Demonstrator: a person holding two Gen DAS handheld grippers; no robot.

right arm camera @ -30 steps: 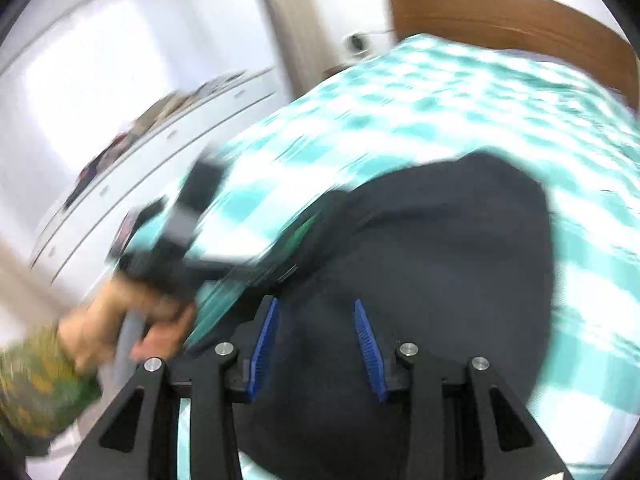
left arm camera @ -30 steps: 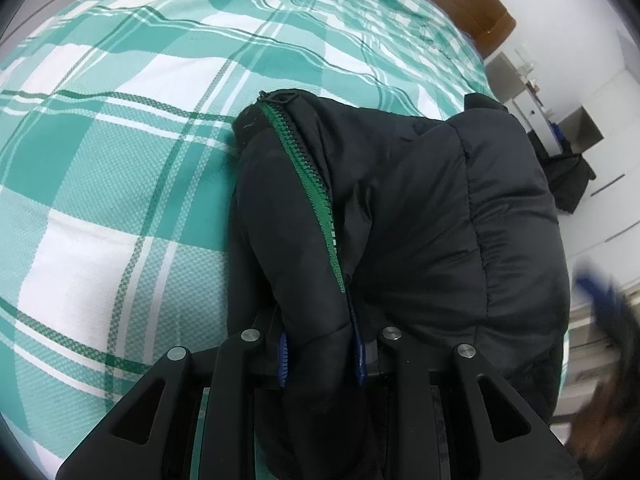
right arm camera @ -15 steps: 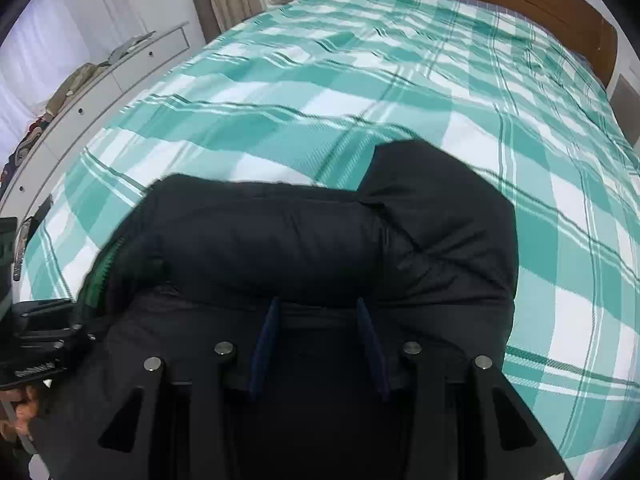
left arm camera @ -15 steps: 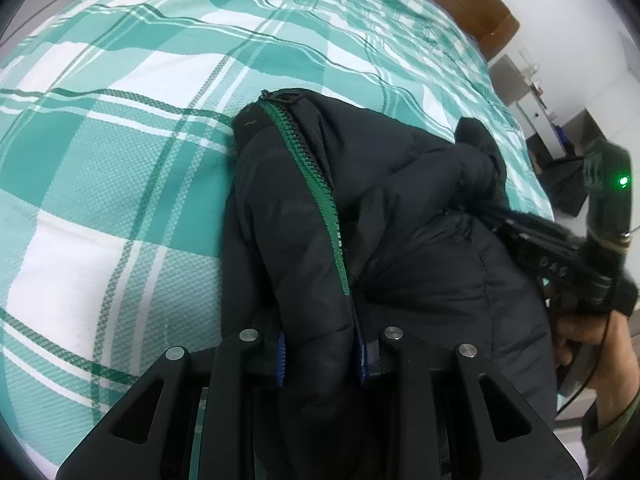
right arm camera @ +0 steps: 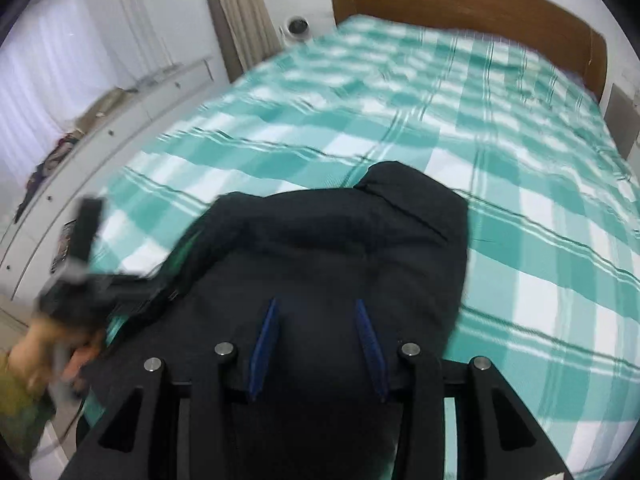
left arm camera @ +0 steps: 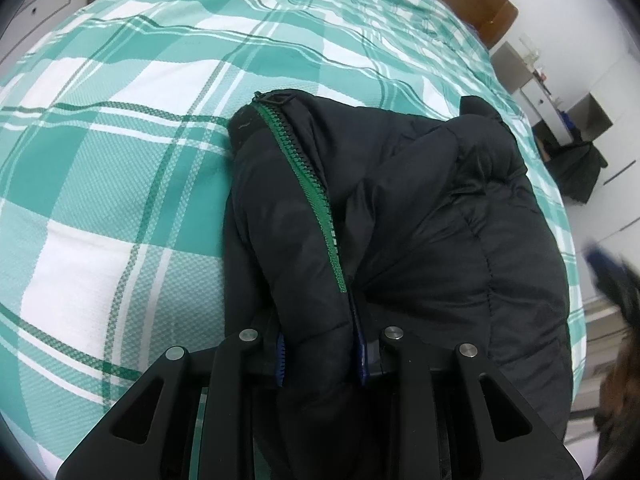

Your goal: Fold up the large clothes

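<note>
My left gripper (left arm camera: pixel 320 354) has its blue pads pinched on a thick fold of the black puffer jacket (left arm camera: pixel 420 240), right at the lower end of the green zipper (left arm camera: pixel 308 196). I hold there because the zipper edge is the firmest line in this soft bulk, so the front panel stays put.

My right gripper (right arm camera: pixel 316 340) has its pads parted over the jacket's back. The cloth fills the space between them, but I cannot tell whether they press on it or only hover, as the picture is blurred with motion.

From the left fingers, the zipper runs away toward eleven o'clock to its pull tab (left arm camera: pixel 276 98). The padded body bulges out to two o'clock, already doubled over itself. The jacket lies near the foot of the green plaid bed (left arm camera: pixel 120 160), whose wooden headboard (right arm camera: pixel 460 4) is far off at twelve in the right view. I judge the fold is partly made.
</note>
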